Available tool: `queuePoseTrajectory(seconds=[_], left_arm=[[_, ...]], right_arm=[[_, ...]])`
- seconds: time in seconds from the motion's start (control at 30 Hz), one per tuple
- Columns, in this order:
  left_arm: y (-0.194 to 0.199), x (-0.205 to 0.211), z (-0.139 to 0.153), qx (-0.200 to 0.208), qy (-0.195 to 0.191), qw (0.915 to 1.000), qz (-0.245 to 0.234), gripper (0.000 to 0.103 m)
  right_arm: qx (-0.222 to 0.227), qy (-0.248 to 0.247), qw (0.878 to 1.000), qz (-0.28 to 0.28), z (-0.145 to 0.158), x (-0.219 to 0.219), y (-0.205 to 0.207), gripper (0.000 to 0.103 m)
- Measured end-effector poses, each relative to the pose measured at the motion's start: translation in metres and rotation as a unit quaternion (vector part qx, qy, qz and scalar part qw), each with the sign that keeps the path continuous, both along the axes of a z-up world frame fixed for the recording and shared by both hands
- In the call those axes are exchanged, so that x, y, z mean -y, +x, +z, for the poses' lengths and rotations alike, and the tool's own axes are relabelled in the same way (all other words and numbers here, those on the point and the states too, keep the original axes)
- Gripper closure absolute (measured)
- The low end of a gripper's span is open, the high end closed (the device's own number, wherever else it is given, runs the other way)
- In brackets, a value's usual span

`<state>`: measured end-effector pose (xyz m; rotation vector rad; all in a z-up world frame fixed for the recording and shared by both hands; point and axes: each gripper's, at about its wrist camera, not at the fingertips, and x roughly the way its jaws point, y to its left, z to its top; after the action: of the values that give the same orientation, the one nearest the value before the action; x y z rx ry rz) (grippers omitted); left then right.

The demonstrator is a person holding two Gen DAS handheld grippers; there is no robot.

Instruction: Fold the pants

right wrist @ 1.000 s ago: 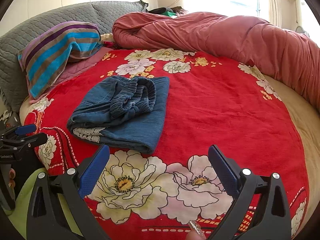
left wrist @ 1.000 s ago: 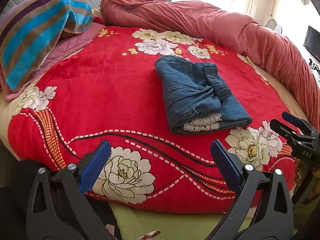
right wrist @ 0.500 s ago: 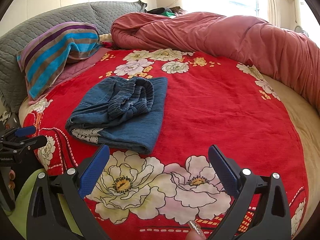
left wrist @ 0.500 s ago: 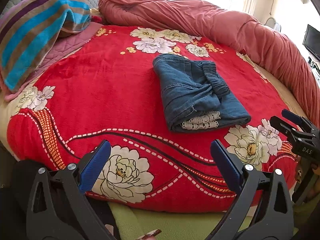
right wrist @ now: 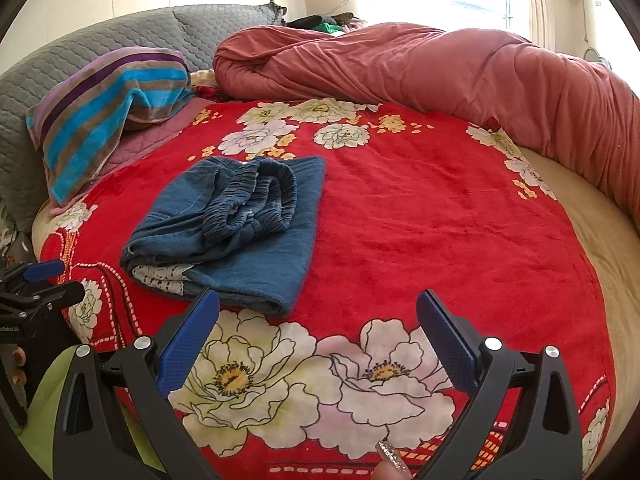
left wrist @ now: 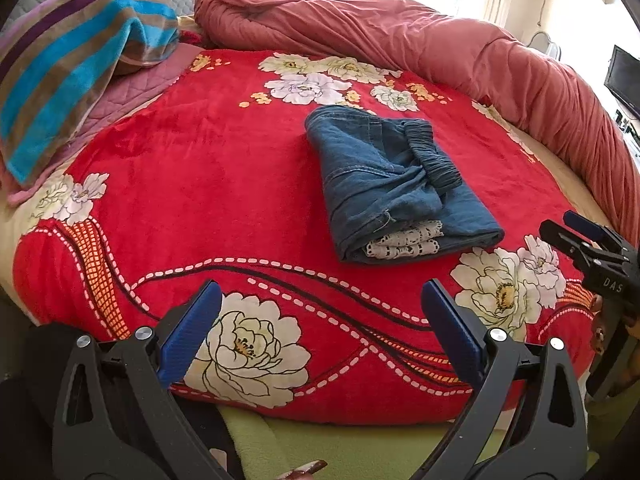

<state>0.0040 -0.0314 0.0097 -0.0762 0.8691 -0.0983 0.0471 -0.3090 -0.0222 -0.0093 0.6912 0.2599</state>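
Note:
Blue denim pants lie folded into a compact bundle on the red flowered blanket, elastic waistband on top, white lace trim showing at the near end. They also show in the right wrist view. My left gripper is open and empty, held back from the pants at the bed's near edge. My right gripper is open and empty, close to the bundle's near right corner. Each gripper appears in the other's view: the right one, the left one.
A rolled pink-red duvet curves along the far and right side of the round bed. A striped towel lies over a pillow at the left by the grey quilted headboard. A green mat lies below the bed edge.
Both grippers have drifted slightly, so the pants sit a little lower and nearer in the right wrist view. The pants have not moved on the blanket.

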Motion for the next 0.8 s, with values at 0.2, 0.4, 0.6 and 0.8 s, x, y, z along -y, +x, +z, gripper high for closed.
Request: queuePoseTrajectory(seconds=[0.2,0.4,0.6,0.8], left_arm=[[0.008,-0.012,-0.005,-0.018,-0.005,0.9997,0.013,0.010],[0.031,-0.058,-0.010,-0.043,0.002,0.9956,0.083,0.010],[0.088,-0.147,-0.010,-0.064,-0.014,0.9781,0.198,0.010],[0.157,-0.248,-0.031,-0.097,0.020,0.9393,0.328,0.010]], right_arm=[[0.003,-0.009,1.000,-0.030,0.003,0.015,0.007,0.005],[-0.002,-0.013,0.994,-0.104,-0.003,0.058,0.022,0.005],[-0.027,0.005,0.972,-0.234,-0.017,0.144,0.052,0.005],[-0.068,0.011,0.912,-0.405,-0.037,0.266,0.088,0.005]])
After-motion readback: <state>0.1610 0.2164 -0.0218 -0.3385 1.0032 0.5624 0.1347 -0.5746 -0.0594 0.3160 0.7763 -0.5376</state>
